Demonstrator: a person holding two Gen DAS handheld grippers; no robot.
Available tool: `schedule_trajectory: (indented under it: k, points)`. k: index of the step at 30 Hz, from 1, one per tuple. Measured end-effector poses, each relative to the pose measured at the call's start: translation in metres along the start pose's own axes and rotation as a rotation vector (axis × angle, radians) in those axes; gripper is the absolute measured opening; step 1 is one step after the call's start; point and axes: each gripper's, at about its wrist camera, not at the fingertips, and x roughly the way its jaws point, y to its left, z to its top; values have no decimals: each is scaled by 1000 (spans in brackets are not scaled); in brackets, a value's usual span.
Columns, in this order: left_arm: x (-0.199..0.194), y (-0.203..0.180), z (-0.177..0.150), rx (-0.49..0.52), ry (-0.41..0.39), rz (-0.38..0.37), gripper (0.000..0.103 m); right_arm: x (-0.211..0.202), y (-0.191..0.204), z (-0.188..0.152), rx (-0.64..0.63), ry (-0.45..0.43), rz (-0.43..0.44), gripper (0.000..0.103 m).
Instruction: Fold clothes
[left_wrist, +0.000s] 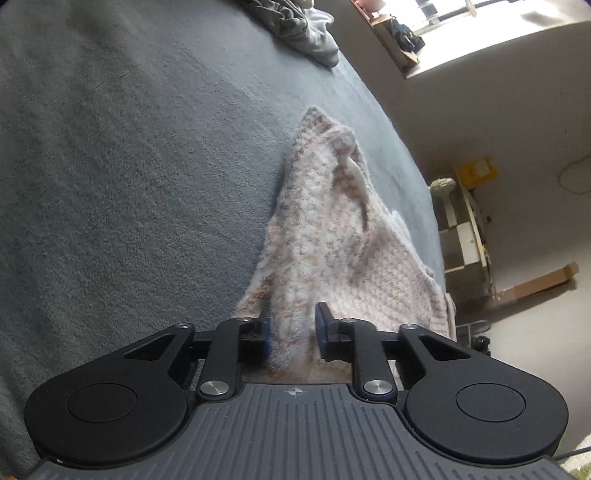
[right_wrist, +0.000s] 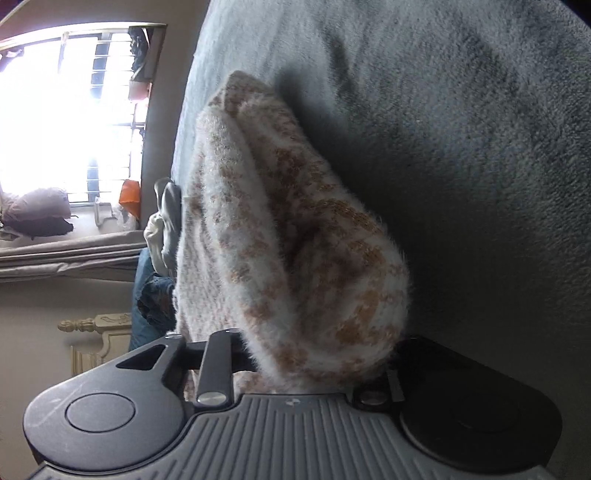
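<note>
A fluffy cream knit sweater (left_wrist: 332, 229) with tan flecks stretches from my left gripper (left_wrist: 294, 330) out across the grey blanket (left_wrist: 129, 166). Its blue pads (left_wrist: 322, 326) press a thick bunch of the knit from both sides, so the gripper is shut on it. In the right wrist view the same sweater (right_wrist: 288, 229) rises in a lifted fold above the blanket (right_wrist: 480, 147). It drapes over my right gripper (right_wrist: 306, 365), hides both fingertips, and comes out bunched from between the fingers.
A heap of grey and white clothes (left_wrist: 299, 26) lies at the far end of the bed. Jeans (right_wrist: 151, 295) and pale garments (right_wrist: 162, 221) sit by the bed edge. A bright window (right_wrist: 66, 110) and a shelf unit (left_wrist: 465, 229) stand beyond the bed.
</note>
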Motion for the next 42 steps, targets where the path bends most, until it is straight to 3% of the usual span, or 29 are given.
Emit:
schedule_trajectory:
  k: [4,8,18,22,26,30,36,42]
  points:
    - [-26,-12,14,118,-11,25,47,-26,2,1,-78,65,-50,62]
    - [-38,-18,29,163,-54,66,55,-61,12,-4,-196,163,-135,65]
    - [27,-42,66,357,-61,152,56,-78,119,32,-660,51,-153,65]
    - [49,-48,77,420,-43,142,56,-43,147,57,-767,-51,-178,64]
    - [56,-38,82,387,-27,134,56,5,146,90,-768,-68,-239,61]
    - [60,-31,84,368,-14,135,56,30,139,105,-721,-46,-243,61]
    - [70,-32,86,393,6,104,56,28,129,106,-665,-21,-195,51]
    - [78,-48,82,485,-24,51,51,25,122,106,-652,-29,-207,50]
